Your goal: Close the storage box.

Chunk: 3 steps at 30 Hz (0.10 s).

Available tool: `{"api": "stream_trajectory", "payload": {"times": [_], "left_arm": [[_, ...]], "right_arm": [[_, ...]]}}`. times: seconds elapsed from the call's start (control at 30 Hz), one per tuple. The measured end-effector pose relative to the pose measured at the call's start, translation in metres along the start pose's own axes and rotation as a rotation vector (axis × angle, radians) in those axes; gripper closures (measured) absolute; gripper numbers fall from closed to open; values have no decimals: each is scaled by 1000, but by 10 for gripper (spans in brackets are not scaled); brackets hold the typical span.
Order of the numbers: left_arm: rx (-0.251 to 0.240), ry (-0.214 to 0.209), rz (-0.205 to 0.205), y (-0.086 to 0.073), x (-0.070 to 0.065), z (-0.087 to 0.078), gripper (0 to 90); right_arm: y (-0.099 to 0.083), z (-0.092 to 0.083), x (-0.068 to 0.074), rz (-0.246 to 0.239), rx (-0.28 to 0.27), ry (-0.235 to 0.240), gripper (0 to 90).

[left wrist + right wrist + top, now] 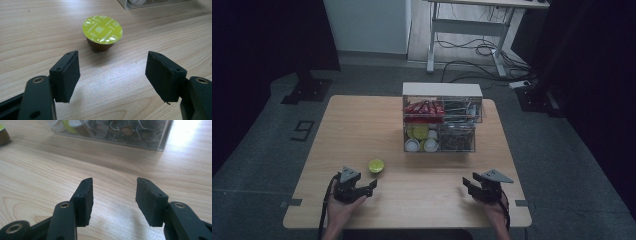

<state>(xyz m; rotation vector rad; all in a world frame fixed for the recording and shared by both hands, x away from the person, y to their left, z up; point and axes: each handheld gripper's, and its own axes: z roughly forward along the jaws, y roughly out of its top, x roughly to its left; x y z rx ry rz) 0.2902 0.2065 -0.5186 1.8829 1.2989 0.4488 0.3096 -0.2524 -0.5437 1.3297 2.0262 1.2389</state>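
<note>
I am holding the left tongs (373, 184) low over the pale wooden tabletop (362, 130), and I am seeing their jaws standing wide apart with nothing between them. Just ahead of them, a little beyond the pads (68, 75), the small brown coffee capsule with the shiny yellow-green foil lid (102, 32) is sitting upright on the wood, apart from both jaws. In the high view the same capsule (376, 165) is lying just in front of the left tongs and slightly to their right side, well short of the clear plastic organiser box with compartments (440, 120).

I am keeping the right tongs (468, 184) low as well, jaws parted and gripping nothing; bare wood is showing between their pads (85, 200). The organiser is standing ahead of them, its near clear wall (160, 142) facing the jaws, with dark packets and white-and-green capsules packed behind it.

As I am judging it, the work is at its very start or between pieces: the capsule is lying loose, outside the box, and neither pair of tongs is touching it. What is remaining, I am thinking, is to slide the left tongs forward around the capsule's body, close on it, and carry it toward the organiser
</note>
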Motion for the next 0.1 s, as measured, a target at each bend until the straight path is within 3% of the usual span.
{"api": "stream_trajectory", "payload": {"times": [0.1], "left_arm": [[3,1,-1,-1,1,0,280]], "right_arm": [[1,2,1,-8,3,3,476]]}}
